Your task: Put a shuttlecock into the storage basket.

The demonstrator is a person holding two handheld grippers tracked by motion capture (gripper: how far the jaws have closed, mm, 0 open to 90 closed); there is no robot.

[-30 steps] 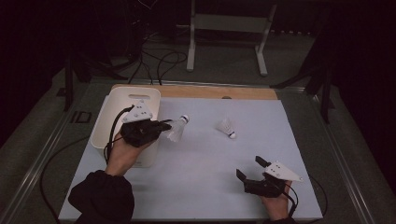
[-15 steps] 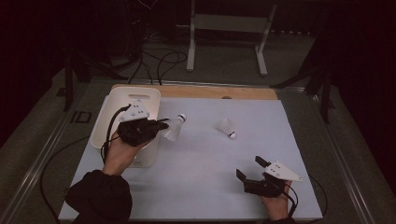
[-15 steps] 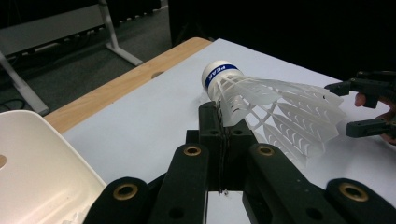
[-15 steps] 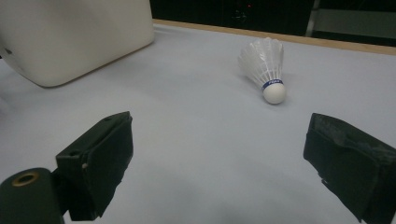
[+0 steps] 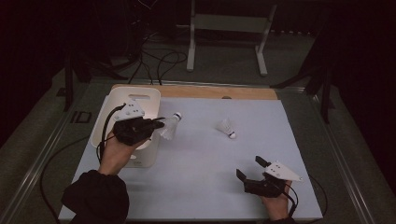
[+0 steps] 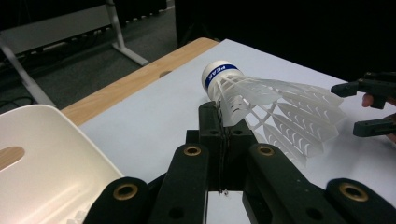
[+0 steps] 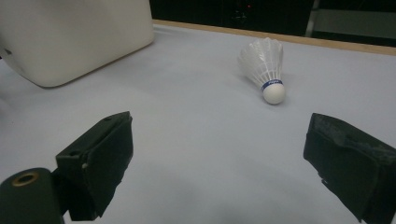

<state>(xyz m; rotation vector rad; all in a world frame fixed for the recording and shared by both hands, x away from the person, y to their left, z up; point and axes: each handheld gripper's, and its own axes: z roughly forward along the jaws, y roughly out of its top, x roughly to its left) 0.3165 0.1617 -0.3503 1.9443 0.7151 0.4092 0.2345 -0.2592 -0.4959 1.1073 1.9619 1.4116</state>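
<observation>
- The left claw is clamped on the edge of a plastic shuttlecock's skirt, holding it in the air just beside the white bin at the desk's far-left corner.
- In the left gripper view the jaws pinch only a thin strip of the shuttlecock skirt, with the cork end pointing away and the rest of the skirt sticking out to one side.
- Risk: that slim grip may slip or bend the skirt, so the shuttlecock could drop onto the desk instead of into the bin.
- Risk: released too early, it would fall outside the bin's rim.
- The right claw rests near the desk's near-right corner, jaws wide apart and holding nothing.
- A second, feathered shuttlecock lies on its side ahead of the right claw, well apart from it, around the middle of the desk.
</observation>
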